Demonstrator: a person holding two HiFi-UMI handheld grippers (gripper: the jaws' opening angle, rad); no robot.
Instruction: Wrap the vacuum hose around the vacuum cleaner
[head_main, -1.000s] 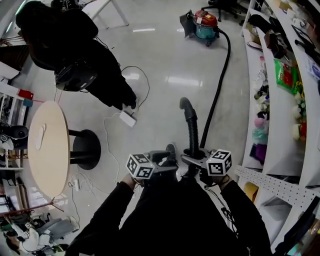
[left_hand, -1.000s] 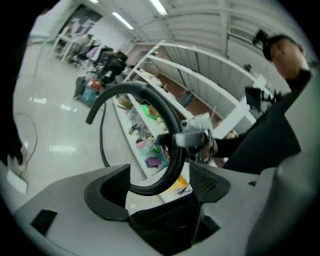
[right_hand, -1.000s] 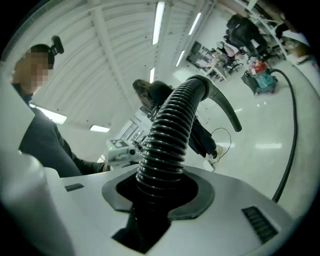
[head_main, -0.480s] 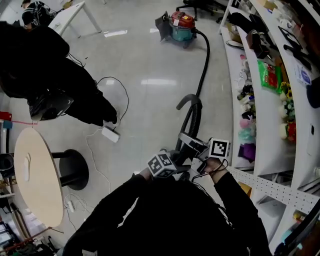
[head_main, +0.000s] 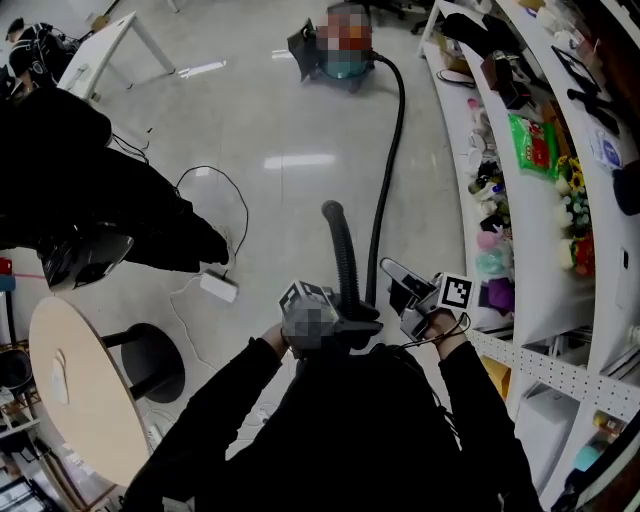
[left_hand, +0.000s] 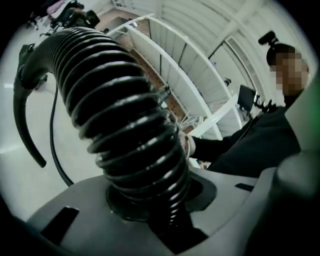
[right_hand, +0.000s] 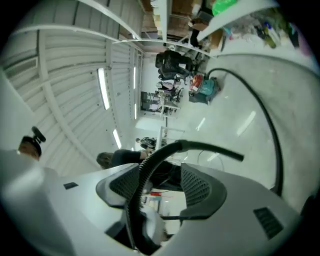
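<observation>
The teal vacuum cleaner (head_main: 345, 62) stands far off on the floor. Its black ribbed hose (head_main: 348, 260) runs along the floor towards me, and its curved end rises in front of my hands. My left gripper (head_main: 352, 323) has just closed and is shut on the hose; the ribbed hose (left_hand: 125, 115) fills the left gripper view between the jaws. To the right of the hose, my right gripper (head_main: 398, 286) has just been opening. Its jaws stand apart and the pads touch nothing. In the right gripper view the hose (right_hand: 150, 165) shows beyond them, with the vacuum cleaner (right_hand: 202, 89) in the distance.
White curved shelving (head_main: 540, 150) full of goods runs along the right. A person in black (head_main: 100, 200) stands at the left, near a white power strip (head_main: 218, 286) with a cable. A round wooden table (head_main: 75, 400) is at the lower left.
The left gripper went from open beside the hose to shut on it. The right gripper let go of the hose and moved off to the right. The hose end now stands more upright.
</observation>
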